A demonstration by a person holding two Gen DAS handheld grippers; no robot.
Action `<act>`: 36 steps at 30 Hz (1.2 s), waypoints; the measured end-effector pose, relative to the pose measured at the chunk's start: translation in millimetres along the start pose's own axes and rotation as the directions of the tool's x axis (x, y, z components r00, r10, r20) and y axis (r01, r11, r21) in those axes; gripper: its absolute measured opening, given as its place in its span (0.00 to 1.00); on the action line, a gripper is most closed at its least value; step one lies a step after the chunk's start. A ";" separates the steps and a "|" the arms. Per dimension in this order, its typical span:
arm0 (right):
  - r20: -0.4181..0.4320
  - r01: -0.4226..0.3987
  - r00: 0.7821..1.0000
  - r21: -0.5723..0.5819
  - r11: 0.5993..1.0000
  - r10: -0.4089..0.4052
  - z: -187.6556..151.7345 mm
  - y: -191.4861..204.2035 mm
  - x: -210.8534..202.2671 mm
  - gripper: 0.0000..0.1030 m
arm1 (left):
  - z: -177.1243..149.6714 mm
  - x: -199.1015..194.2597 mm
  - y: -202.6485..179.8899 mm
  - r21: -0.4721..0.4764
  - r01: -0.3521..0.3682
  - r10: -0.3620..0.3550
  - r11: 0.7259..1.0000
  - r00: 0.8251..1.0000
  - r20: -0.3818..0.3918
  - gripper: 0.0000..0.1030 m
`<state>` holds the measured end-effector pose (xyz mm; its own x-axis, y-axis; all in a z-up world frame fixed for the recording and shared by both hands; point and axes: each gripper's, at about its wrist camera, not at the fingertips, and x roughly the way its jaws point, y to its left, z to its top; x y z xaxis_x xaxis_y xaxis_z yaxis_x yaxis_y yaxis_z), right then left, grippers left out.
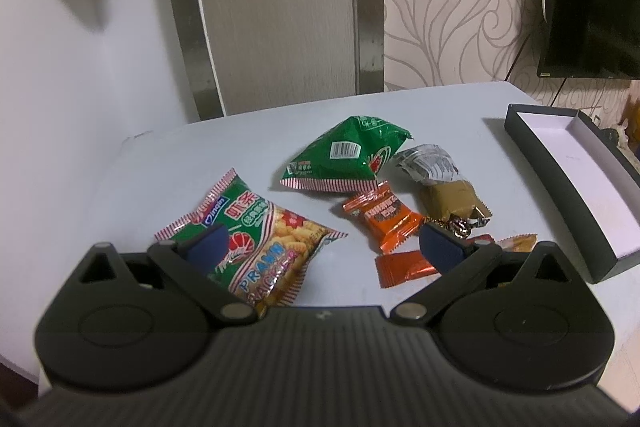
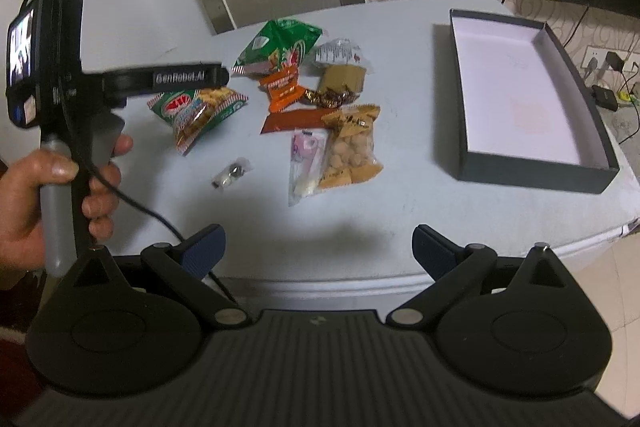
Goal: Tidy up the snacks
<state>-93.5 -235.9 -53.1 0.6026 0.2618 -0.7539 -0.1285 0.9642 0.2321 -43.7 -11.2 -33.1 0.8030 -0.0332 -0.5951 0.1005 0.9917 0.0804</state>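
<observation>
Nearest to me in the right wrist view, my right hand-held gripper (image 2: 318,247) hangs over the near edge of the pale worktop (image 2: 400,227), its two blue-padded fingers spread wide apart with nothing between them. At the left, a hand (image 2: 52,195) grips the handle of my left hand-held gripper (image 1: 326,251). Through its own camera I see its fingers are also well apart, empty, poised above the near end of the snack pile. Its left finger sits over the prawn cracker bag (image 1: 260,239), its right finger over a dark orange wrapper (image 1: 404,269).

On the worktop, the closest item is a small clear-wrapped candy (image 2: 232,177), alone to the left. Just right of it lie a pink and white packet (image 2: 306,163) and, touching its right side, a clear bag of round tan snacks (image 2: 352,151). Beyond these a flat red-brown sachet (image 2: 296,119) lies across, and the prawn cracker bag rests to its left, partly under the left device's arm.

Farther back come an orange bar wrapper (image 2: 284,89) and a few gold-foil candies (image 2: 328,97). Behind the candies is a brown packet (image 2: 344,79) with a silver and white wrapper (image 2: 340,53) at its far end. A green puffed bag (image 2: 280,45) sits farthest, at the back of the pile.

Well apart to the right stands a dark shallow box (image 2: 536,169) with a white interior, nothing in it. All the snacks lie outside it.
</observation>
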 end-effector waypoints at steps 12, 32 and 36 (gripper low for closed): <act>0.016 -0.003 1.000 0.008 1.000 0.003 2.4 -2.0 -1.3 0.98 | -5.1 -2.8 2.5 -0.022 0.002 -0.002 1.000 1.000 -0.012 1.00; -0.008 0.001 1.000 0.012 1.000 -0.001 -3.6 -3.0 0.6 0.98 | -12.3 -4.5 -0.2 -0.025 0.002 -0.003 1.000 1.000 -0.024 1.00; -0.005 -0.001 1.000 0.008 1.000 0.001 -2.8 -2.9 0.7 0.98 | -13.2 -4.1 0.8 -0.029 0.000 -0.001 1.000 1.000 -0.023 1.00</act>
<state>-94.8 -238.4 -56.0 0.5986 0.2629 -0.7566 -0.1227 0.9635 0.2377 -54.7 -8.6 -41.1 0.7889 -0.0313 -0.6137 0.0835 0.9949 0.0567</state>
